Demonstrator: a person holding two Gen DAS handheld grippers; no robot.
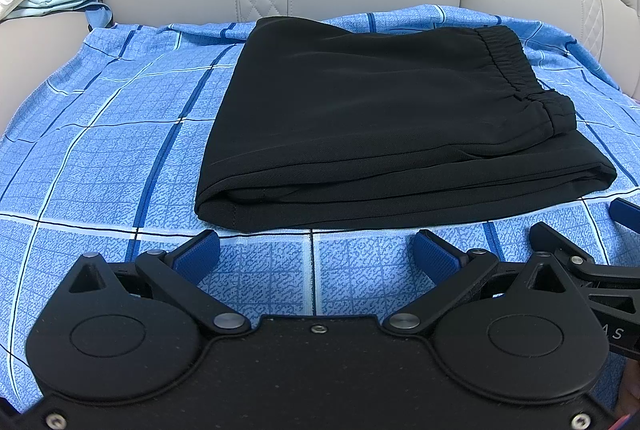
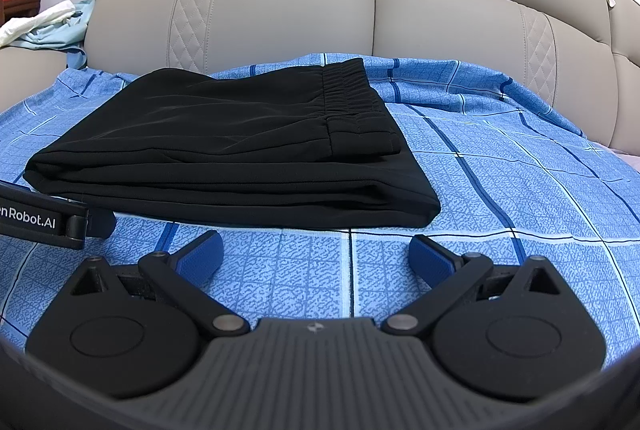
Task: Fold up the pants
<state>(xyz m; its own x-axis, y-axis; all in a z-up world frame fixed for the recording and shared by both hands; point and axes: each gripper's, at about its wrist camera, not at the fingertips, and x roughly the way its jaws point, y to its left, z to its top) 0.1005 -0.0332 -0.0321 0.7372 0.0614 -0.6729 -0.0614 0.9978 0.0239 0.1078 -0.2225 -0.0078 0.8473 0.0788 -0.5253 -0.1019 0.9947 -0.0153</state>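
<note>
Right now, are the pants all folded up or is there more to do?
Looks done: the black pants lie in a neat stacked rectangle on the blue sheet, waistband on top. The left gripper and right gripper are open, holding nothing. Nothing obvious remains.

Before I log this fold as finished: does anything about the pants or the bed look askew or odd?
Nothing stands out. The black pants lie in a compact folded stack on the blue checked sheet, edges fairly even, waistband on top. Both grippers sit clear of them, jaws open.
</note>
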